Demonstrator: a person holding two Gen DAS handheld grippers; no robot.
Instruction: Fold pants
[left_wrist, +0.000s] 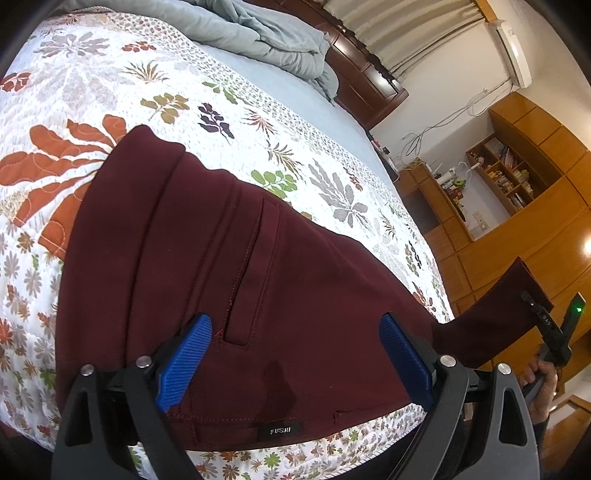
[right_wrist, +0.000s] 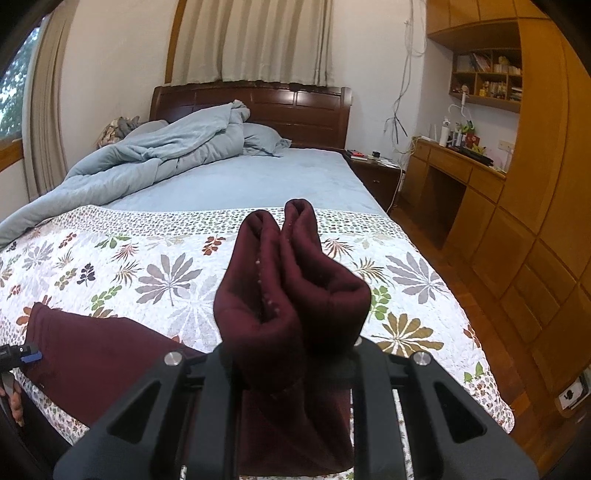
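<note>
Dark maroon pants (left_wrist: 229, 258) lie waist-first on the floral quilt (left_wrist: 92, 92) near the bed's front edge, pocket and label facing up. My left gripper (left_wrist: 295, 321) stands open over the waist, its blue pads (left_wrist: 184, 362) wide apart and not pinching the cloth. The leg ends run off to the right, where my right gripper (left_wrist: 554, 325) holds them in the air. In the right wrist view the bunched leg cuffs (right_wrist: 291, 288) stick up out of my right gripper (right_wrist: 291, 343), which is shut on them; its fingertips are hidden by cloth. The left gripper (right_wrist: 22, 354) shows at that view's left edge.
A rumpled blue duvet (right_wrist: 147, 155) and pillows lie at the head of the bed by the dark headboard (right_wrist: 295, 107). Wooden cabinets (right_wrist: 535, 221), a desk and a nightstand stand along the right. A person's hand (left_wrist: 539, 384) grips the right tool's handle.
</note>
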